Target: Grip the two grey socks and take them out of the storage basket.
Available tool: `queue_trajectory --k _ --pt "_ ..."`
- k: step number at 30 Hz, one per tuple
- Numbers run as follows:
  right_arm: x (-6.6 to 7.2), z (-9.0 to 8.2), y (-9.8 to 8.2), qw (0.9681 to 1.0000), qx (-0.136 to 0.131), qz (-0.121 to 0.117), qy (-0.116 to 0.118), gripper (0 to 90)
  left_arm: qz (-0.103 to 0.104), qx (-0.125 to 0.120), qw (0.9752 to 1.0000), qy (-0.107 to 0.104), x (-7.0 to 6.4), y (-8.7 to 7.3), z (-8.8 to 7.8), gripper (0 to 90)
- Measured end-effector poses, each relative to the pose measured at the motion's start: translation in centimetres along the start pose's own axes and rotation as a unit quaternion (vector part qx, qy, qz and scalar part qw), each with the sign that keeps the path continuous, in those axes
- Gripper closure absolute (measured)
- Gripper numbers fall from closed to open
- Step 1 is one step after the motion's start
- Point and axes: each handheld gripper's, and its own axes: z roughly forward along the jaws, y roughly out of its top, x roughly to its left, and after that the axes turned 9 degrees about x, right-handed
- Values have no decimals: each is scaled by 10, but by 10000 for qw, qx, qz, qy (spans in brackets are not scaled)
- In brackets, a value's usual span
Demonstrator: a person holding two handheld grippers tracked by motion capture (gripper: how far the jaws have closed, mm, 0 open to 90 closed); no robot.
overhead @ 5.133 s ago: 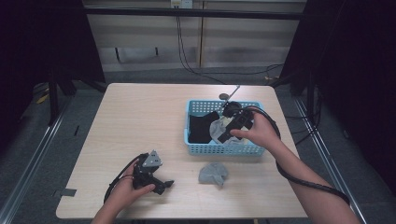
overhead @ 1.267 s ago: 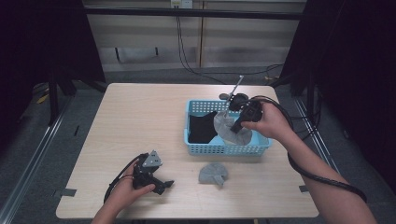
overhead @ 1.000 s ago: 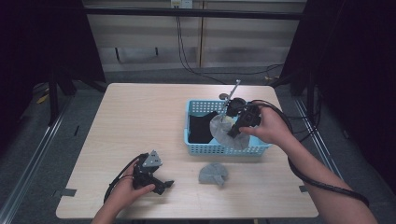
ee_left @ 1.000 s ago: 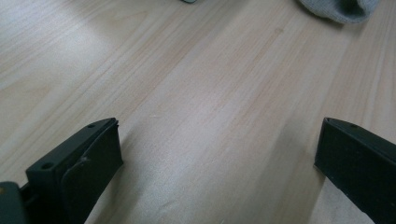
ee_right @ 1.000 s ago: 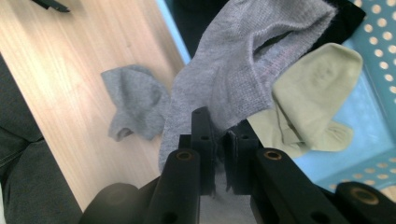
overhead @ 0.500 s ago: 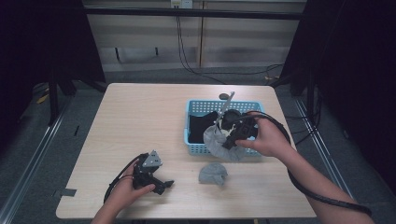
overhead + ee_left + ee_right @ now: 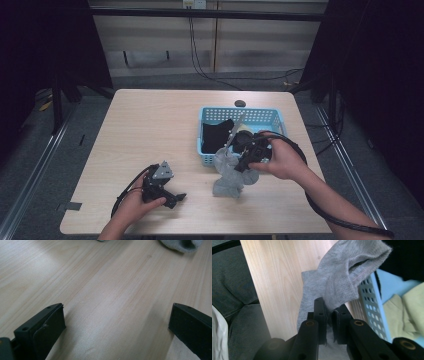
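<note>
High view first, from the near edge of the table: we see the left gripper resting on the wood close to that edge, left of the middle, in the person's left hand. In the left gripper view its two black jaws stand wide apart with bare wood between them, holding nothing; a bit of grey sock lies at the top of that view.

Farther in, right of the middle, we find one grey sock lying on the table just in front of the basket. Above it the right gripper, in the right hand, has a second grey sock pinched. In the right gripper view the jaws are closed tight on the fabric, and the sock hangs from them over the wood beside the basket's perforated blue wall.

Beyond, the basket sits toward the far right part of the table and holds a black cloth and a pale yellow cloth. A small dark round thing lies on the table just behind the basket.

We can read no brands, labels or writing anywhere.
</note>
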Motion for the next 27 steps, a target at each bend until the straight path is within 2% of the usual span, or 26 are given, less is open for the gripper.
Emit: queue_trajectory --k 9,18,27 --pt "8 21 8 9997 82 -206 77 828 -4 -14 10000 -8 0 0 0 0" --pt "13 36 13 9994 77 -259 226 826 1 1 10000 1 0 0 0 0" --pt "19 50 15 9990 127 -345 256 817 -1 1 10000 -1 0 0 0 0"
